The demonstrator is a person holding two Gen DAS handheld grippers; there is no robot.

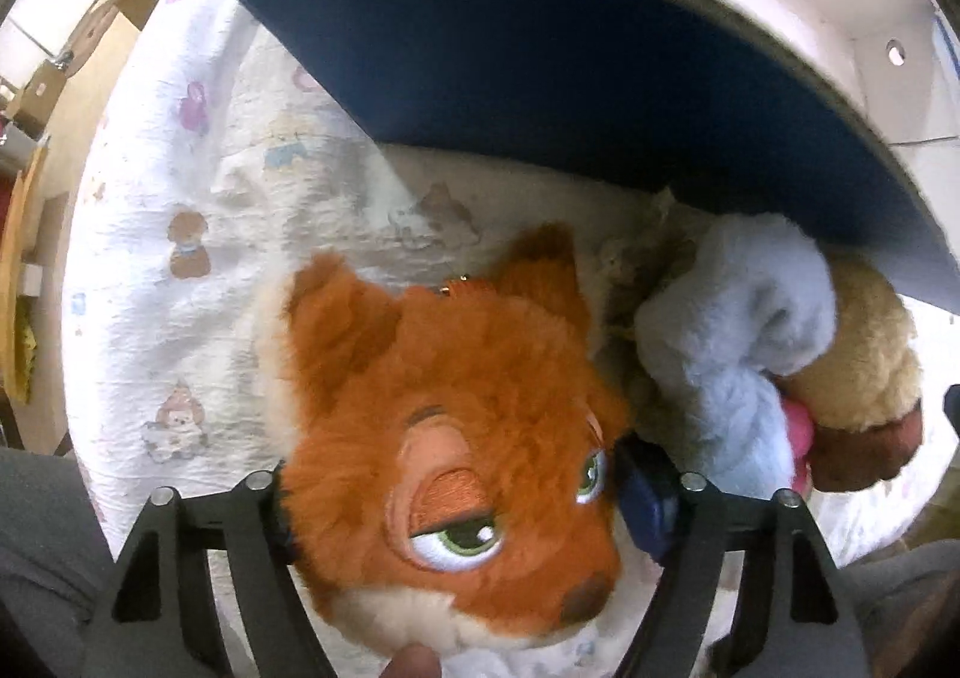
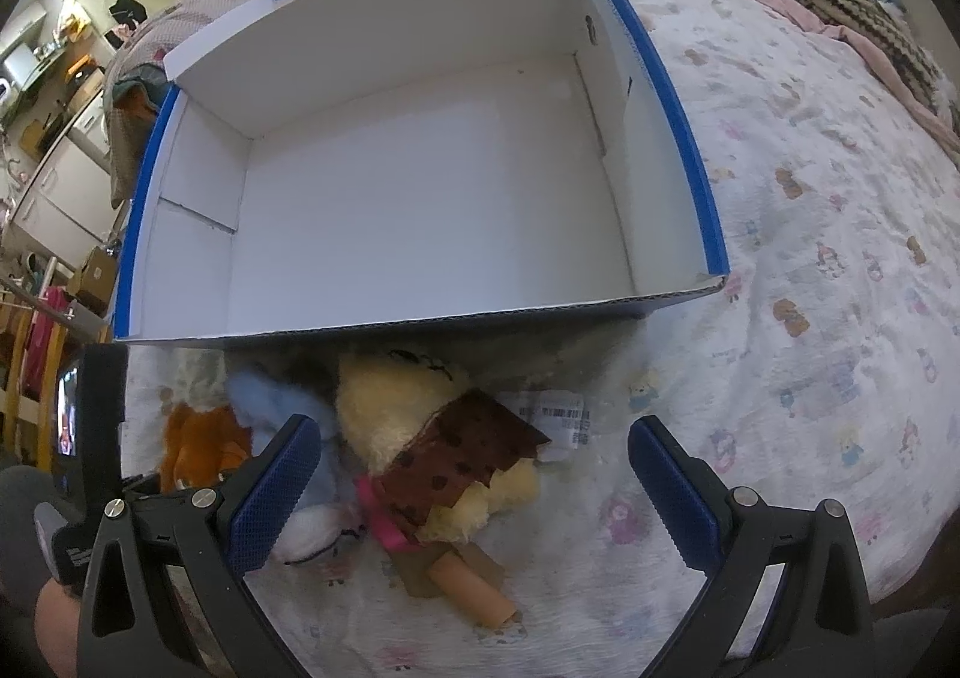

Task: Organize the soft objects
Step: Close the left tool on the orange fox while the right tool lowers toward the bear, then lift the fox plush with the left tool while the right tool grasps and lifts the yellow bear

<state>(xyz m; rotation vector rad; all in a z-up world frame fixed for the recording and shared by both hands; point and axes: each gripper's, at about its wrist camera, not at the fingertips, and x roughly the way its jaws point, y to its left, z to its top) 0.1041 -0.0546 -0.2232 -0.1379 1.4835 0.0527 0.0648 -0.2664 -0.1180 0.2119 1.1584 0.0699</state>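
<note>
I had the left gripper [image 1: 462, 504] fingers clamped on the fox plush [image 1: 456, 438], right gripper [image 2: 474, 492] fingers apart, and judged a firm squeeze wise before lifting toward the box [image 2: 660, 84].

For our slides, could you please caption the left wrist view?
Left claw straddles orange fox plush on printed bedsheet beside blue-and-white cardboard box.

L gripper [image 1: 462, 504] points straight down, black fingers either side of the orange fox plush [image 1: 456, 438], blue pads right up against its head; can't tell if they actually press. A fingertip [image 1: 414, 663] shows at bottom edge of left wrist view. R gripper [image 2: 474, 492] angled steeply down, blue-padded jaws spread wide, nothing gripped betw. them.
</note>
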